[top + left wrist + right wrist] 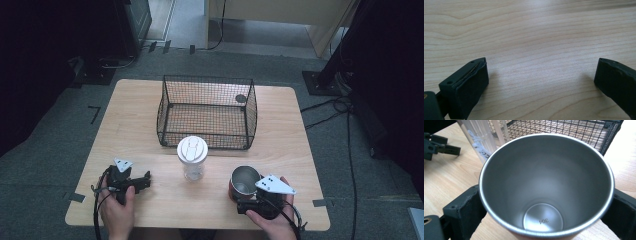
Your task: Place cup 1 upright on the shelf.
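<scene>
While the left tongs (146,180) rest low on the table (135,125) at about 8 o'clock from the table's centre, their jaws stand wide apart with only bare wood grain between them in the left gripper view. Next, moving right, a clear lidded tumbler (192,157) stands upright near the front middle, just in front of the wire basket (207,111), which sits at 12 o'clock toward the far edge, open side up, with nothing visible inside. Further right, at roughly 4 o'clock, the steel cup (244,181) stands upright, mouth up, its long axis vertical; the interior looks empty, stamped "304" on the base in the right gripper view. The right tongs (544,215) sit either side of the cup's wall (544,182), one jaw at each flank, pressed against or very close to the metal; judged closed on it, since the rim spans the whole gap. The right hand (272,222) is plainly the nearer one; the left is well apart. From the cup, the basket lies at about 11 o'clock, beyond and slightly left. Judgement: a lift, then travel forward-left over the basket's near wall, keeping clear of the tumbler.
</scene>
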`<state>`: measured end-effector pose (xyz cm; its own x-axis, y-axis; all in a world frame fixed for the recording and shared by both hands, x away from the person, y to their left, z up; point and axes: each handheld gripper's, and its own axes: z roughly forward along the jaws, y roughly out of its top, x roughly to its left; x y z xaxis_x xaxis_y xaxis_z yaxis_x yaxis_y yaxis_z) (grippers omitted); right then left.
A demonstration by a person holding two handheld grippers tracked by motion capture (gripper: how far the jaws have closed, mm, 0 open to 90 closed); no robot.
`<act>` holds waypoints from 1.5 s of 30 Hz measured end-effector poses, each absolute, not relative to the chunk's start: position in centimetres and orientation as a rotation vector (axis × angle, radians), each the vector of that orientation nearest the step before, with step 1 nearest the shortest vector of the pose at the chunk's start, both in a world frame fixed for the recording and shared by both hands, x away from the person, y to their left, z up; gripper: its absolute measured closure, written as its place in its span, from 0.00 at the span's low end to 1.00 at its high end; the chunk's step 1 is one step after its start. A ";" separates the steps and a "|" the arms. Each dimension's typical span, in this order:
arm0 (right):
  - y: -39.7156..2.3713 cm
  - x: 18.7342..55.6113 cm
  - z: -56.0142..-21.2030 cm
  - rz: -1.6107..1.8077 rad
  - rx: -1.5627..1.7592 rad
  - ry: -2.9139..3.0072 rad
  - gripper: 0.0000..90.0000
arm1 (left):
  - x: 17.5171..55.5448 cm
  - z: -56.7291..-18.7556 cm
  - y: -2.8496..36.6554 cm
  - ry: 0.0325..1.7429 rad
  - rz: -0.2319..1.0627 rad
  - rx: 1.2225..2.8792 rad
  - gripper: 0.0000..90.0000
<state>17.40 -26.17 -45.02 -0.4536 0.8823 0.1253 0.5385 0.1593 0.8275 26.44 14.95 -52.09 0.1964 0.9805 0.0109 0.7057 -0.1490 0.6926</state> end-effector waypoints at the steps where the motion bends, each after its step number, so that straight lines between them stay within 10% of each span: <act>1: -26.1 17.5 -45.0 1.207 1.355 2.048 0.03 | 26.4 -52.1 14.9 1.568 0.643 1.922 0.00; 45: -24.8 18.6 -42.5 1.144 1.368 1.934 0.08 | 26.4 -52.1 14.9 1.569 0.643 1.922 0.00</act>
